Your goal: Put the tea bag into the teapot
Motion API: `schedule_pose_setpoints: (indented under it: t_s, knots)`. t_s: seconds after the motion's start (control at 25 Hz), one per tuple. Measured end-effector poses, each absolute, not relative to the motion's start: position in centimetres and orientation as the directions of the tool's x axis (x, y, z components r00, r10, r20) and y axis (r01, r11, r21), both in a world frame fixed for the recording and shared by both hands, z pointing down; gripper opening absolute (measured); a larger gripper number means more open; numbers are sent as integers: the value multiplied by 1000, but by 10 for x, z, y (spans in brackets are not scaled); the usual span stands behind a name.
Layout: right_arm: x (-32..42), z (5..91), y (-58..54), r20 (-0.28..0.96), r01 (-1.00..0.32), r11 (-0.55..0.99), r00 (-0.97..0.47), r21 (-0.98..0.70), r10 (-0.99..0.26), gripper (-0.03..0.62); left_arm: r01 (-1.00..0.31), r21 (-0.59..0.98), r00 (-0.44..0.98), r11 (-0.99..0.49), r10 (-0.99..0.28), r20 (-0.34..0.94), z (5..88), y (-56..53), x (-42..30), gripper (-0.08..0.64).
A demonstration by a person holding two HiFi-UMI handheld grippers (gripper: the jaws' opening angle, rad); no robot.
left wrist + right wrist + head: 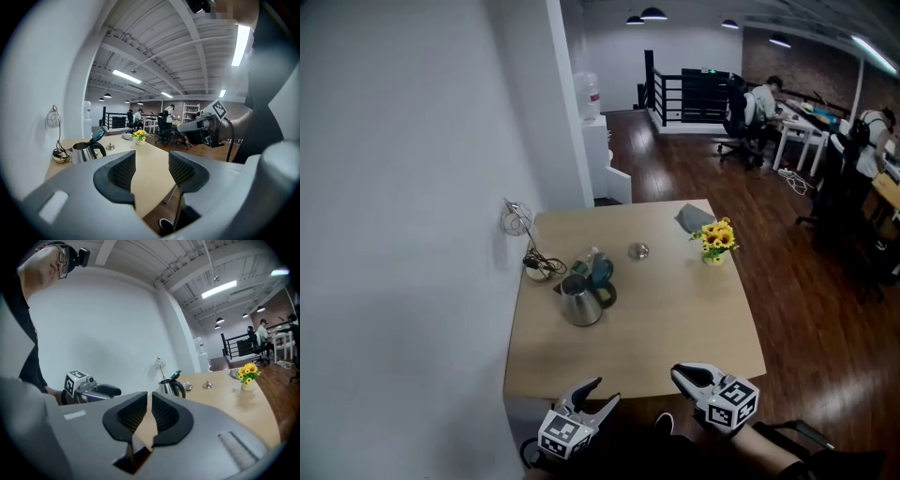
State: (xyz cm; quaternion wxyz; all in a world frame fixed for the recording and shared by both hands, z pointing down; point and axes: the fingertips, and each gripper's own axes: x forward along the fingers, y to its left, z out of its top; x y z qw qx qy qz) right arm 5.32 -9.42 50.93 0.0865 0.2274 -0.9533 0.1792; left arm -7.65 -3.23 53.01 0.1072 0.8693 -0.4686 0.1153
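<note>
A white wall (412,187) fills the left of the head view, and a dark wood floor (787,244) runs back on the right to desks where people (759,98) sit. A pale wood table (675,319) stands with its left edge against the wall. Both tongs hang at its near edge, over no item. The left gripper (606,390) is at the near left with its jaws wide apart; its own view shows only table top and floor between them. The right gripper (677,373) is just right of it, further along the same edge. Its jaws are narrow, with a thin gap that widens toward the base, and its own view shows only bare table through the gap. Each gripper shows sideways in the other's view, well apart from it. The teapot (580,302), a steel one with a dark handle, stands upright on the left half of the table, near the wall. Its teal lid (602,272) is tipped up and open. Small greenish bits lie just behind it, too small to tell whether one is the tea bag. Yellow flowers (716,239) in a small vase stand near the table's far right edge. A grey cloth (692,217) lies just behind them at the far corner. A bowl (537,271) with a dark cable in it sits at the wall edge, left of the teapot, and a wire loop (516,220) hangs on the wall above it. A small round metal piece (638,250) lies between the teapot and the flowers, apart from both.
</note>
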Motion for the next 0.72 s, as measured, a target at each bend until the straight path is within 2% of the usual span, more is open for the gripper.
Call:
schedule_pose_setpoints:
  t_s: [0.12,0.4,0.72]
  knots:
    - [51,507,-56,233,-491,814,-870,-312,-435,9,-818,71,563,-570,-771,299,528,7,-76,217]
    - [44,497,35,233,-485,833,-871,-267,-433,8,-796,90,593,-599,-739,321,535,85,-80,216]
    - [48,485,70,226,-486,841,-870,-239,-438,8,-781,78,614,-620,-738,281,524,111,-69,217]
